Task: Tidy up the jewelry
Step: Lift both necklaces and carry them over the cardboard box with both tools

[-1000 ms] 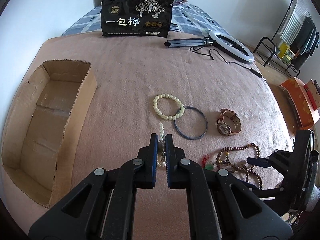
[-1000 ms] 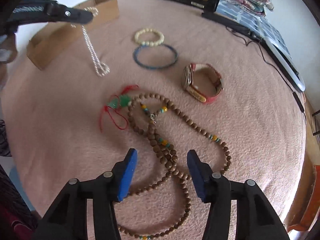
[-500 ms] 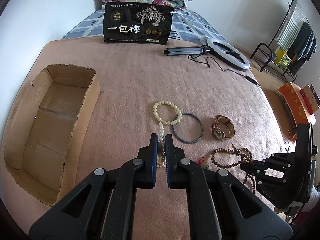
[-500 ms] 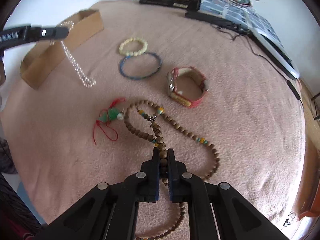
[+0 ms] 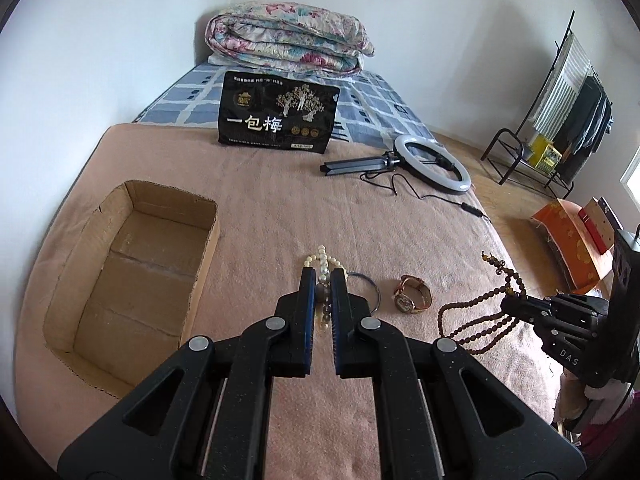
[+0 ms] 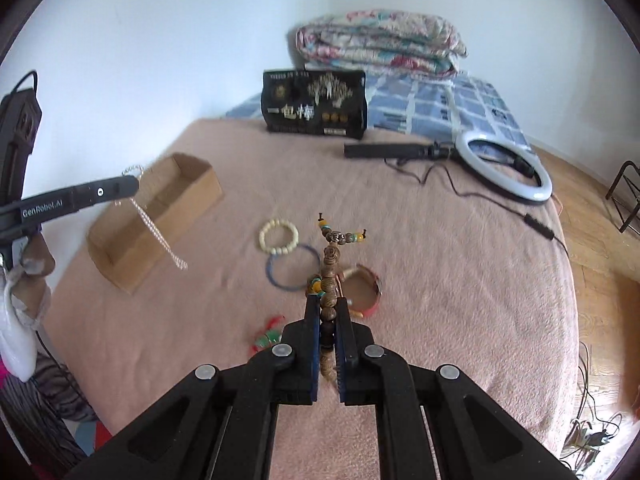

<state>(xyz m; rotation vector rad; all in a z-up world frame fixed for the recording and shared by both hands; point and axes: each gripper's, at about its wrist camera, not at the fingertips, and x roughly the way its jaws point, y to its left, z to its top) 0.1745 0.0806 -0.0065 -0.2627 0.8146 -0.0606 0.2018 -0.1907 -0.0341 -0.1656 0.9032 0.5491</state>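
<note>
My left gripper [image 5: 323, 276] is shut on a white pearl necklace [image 5: 322, 266], which hangs from it in the air in the right wrist view [image 6: 158, 232], near the open cardboard box [image 5: 132, 280]. My right gripper [image 6: 329, 304] is shut on a brown wooden bead necklace [image 6: 330, 268], lifted off the pink blanket; its loops dangle in the left wrist view [image 5: 480, 320]. On the blanket lie a cream bead bracelet [image 6: 279, 237], a blue bangle [image 6: 294, 268], a watch with a red strap [image 6: 366, 288] and a green pendant on red cord [image 6: 268, 334].
A black snack bag [image 5: 278, 118] stands at the back, with a folded quilt [image 5: 288, 40] behind it. A ring light on a tripod [image 5: 432, 164] with its cable lies at the back right. The bed edge is on the right, with a clothes rack [image 5: 560, 120] beyond.
My right gripper shut on the wooden bead necklace and lifted it off the blanket. My left gripper rose higher with the pearl necklace, now hanging clear of the blanket.
</note>
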